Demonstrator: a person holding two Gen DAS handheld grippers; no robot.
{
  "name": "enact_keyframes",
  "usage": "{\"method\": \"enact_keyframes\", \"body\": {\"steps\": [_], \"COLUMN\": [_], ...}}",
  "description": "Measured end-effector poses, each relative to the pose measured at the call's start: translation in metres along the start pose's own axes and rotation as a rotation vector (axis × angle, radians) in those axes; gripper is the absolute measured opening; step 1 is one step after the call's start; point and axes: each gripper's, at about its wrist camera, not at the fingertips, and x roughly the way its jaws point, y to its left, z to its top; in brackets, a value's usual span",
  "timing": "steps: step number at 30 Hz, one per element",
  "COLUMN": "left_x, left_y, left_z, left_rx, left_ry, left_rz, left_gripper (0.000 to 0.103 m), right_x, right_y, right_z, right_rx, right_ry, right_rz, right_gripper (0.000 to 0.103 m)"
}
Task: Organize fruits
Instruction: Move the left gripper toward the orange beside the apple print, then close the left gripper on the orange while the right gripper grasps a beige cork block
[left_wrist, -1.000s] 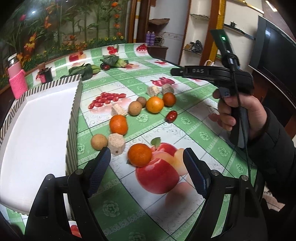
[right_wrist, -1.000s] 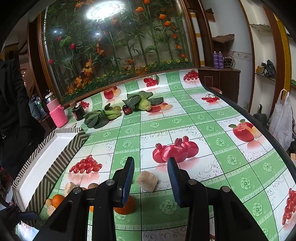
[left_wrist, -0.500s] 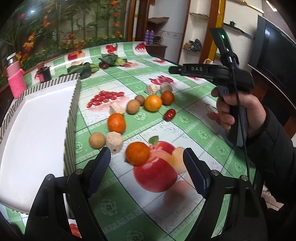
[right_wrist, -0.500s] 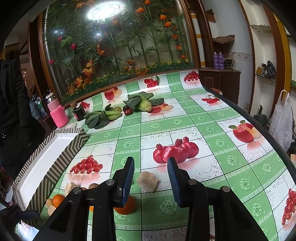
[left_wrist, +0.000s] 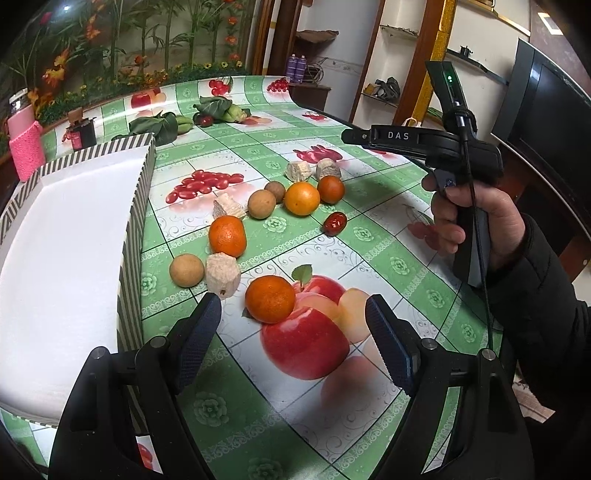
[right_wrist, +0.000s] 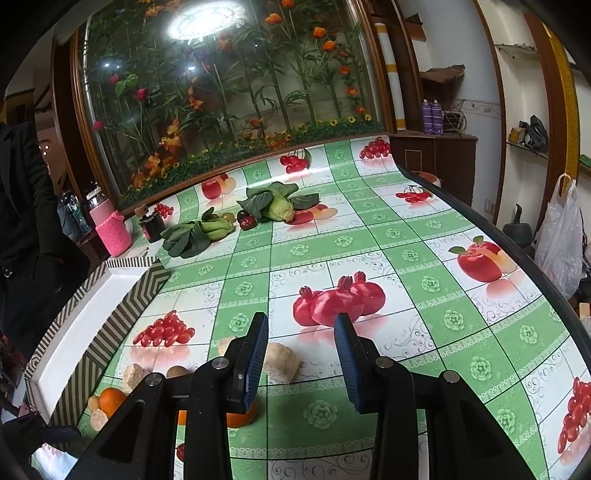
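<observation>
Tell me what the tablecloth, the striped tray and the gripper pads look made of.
Tablecloth: likely vinyl or oilcloth, glossy; it carries printed fruit and reflects light.
Tray: probably cardboard or paper, matte; thin striped wall, plain white floor.
Left gripper pads: seemingly rubber, dark blue with a fine knurled grain, on black plastic fingers. The right gripper looks the same.

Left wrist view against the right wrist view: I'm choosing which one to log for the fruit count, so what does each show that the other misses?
Only the left wrist view shows the nearest orange, the red date and the hand holding the right claw.

Only the right wrist view shows the white plastic bag and the tablecloth's far right edge.

Both show the striped tray, the leafy greens, the pink cup and beige peeled chunks. Both claws, left and right, are open and empty.
</observation>
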Motion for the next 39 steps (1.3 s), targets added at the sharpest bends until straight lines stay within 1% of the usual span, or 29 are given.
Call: {"method": "enact_keyframes", "body": {"steps": [2, 4, 5, 7, 9, 13, 16, 18, 20, 21, 22, 23, 27, 33, 36, 38, 39], "left_x": [0.0, -0.001, 0.0, 0.005, 0.01, 0.016, 0.019, 0.021, 0.024, 0.025, 0.027, 0.028, 0.027, 0.027, 0.027, 0.028, 0.028], "left_y": [0.0, 0.0, 0.0, -0.002, -0.005, -0.005, -0.004, -0.001, 0.003, 0.004, 0.005, 0.006, 0.008, 0.008, 0.008, 0.008, 0.009], "left_z": [0.0, 0.0, 0.001, 0.002, 0.004, 0.01, 0.011, 0.01, 0.01, 0.01, 0.01, 0.01, 0.01, 0.009, 0.009, 0.009, 0.009], "left_rx": [0.001, -0.001, 0.0, 0.007, 0.01, 0.002, -0.007, -0.021, -0.04, -0.048, -0.056, -0.063, -0.076, -0.077, -0.078, -0.083, -0.089], "left_ry": [0.0, -0.008, -0.008, 0.011, 0.026, 0.019, 0.032, 0.041, 0.054, 0.061, 0.07, 0.075, 0.074, 0.074, 0.073, 0.072, 0.073], "left_rz": [-0.006, -0.012, -0.015, -0.023, -0.025, -0.008, 0.0, 0.0, -0.005, -0.005, -0.009, -0.012, -0.023, -0.023, -0.023, -0.024, -0.025], "left_gripper": [0.081, 0.08, 0.078, 0.07, 0.069, 0.069, 0.069, 0.069, 0.069, 0.065, 0.058, 0.057, 0.057, 0.057, 0.056, 0.047, 0.036], "right_x": [0.001, 0.002, 0.003, 0.003, 0.003, 0.002, 0.004, 0.009, 0.01, 0.011, 0.012, 0.015, 0.026, 0.044, 0.047, 0.046, 0.047], "right_y": [-0.003, -0.006, -0.006, -0.005, -0.004, -0.001, 0.008, 0.017, 0.023, 0.024, 0.023, 0.023, 0.02, 0.019, 0.018, 0.018, 0.019], "right_z": [-0.001, -0.002, -0.003, -0.006, -0.009, -0.014, -0.019, -0.023, -0.024, -0.024, -0.023, -0.022, -0.016, -0.01, -0.01, -0.01, -0.011], "right_rx": [0.002, 0.0, -0.023, -0.054, -0.086, -0.132, -0.192, -0.247, -0.277, -0.282, -0.282, -0.279, -0.275, -0.283, -0.277, -0.282, -0.284], "right_ry": [0.014, 0.036, 0.056, 0.074, 0.092, 0.103, 0.122, 0.144, 0.141, 0.143, 0.145, 0.144, 0.164, 0.215, 0.22, 0.218, 0.216], "right_rz": [0.011, 0.051, 0.082, 0.11, 0.135, 0.167, 0.166, 0.14, 0.138, 0.133, 0.127, 0.121, 0.094, 0.091, 0.098, 0.102, 0.101], "right_gripper": [0.036, 0.036, 0.036, 0.036, 0.036, 0.036, 0.036, 0.036, 0.036, 0.036, 0.036, 0.036, 0.036, 0.036, 0.032, 0.031, 0.031]}}
